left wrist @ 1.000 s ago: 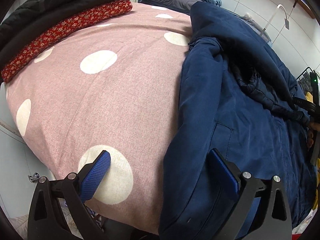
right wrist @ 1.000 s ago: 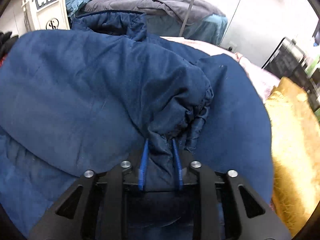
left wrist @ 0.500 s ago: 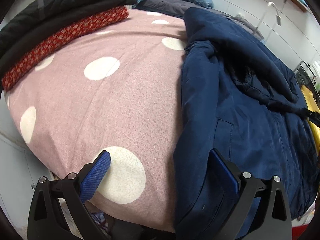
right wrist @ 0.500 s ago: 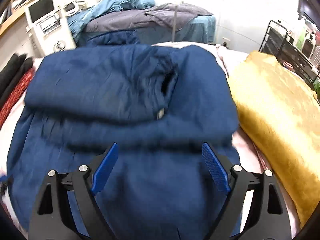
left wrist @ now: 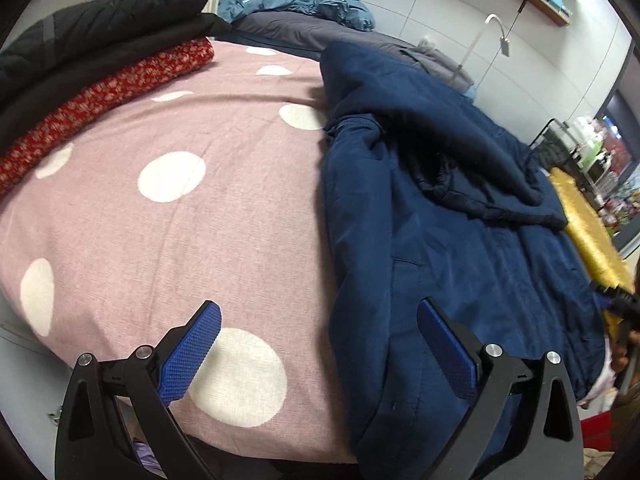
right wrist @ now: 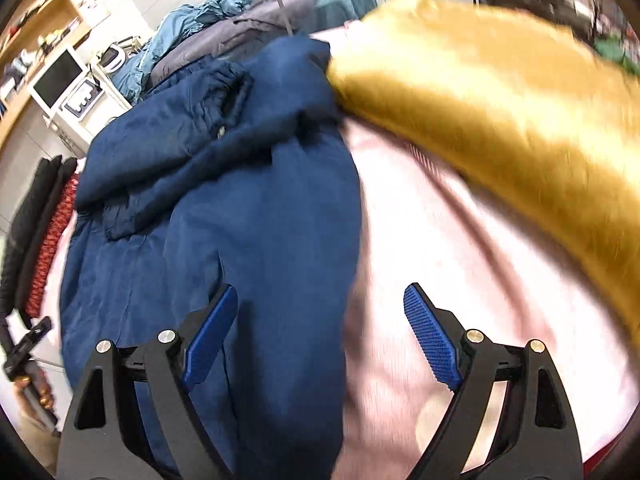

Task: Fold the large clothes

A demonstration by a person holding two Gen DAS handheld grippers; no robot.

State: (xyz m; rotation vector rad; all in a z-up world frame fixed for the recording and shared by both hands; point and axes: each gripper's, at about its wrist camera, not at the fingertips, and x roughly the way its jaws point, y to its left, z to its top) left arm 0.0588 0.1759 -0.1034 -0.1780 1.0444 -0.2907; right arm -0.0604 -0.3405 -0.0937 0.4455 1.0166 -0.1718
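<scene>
Lying lengthwise on the polka-dot bedspread, the navy padded coat needs matched hem grips: left gripper and right gripper both gape empty, so pinch each bottom corner evenly

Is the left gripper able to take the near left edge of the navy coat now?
Probably yes: the left gripper is open, the navy coat edge lies between its fingers, and nothing covers it.
</scene>
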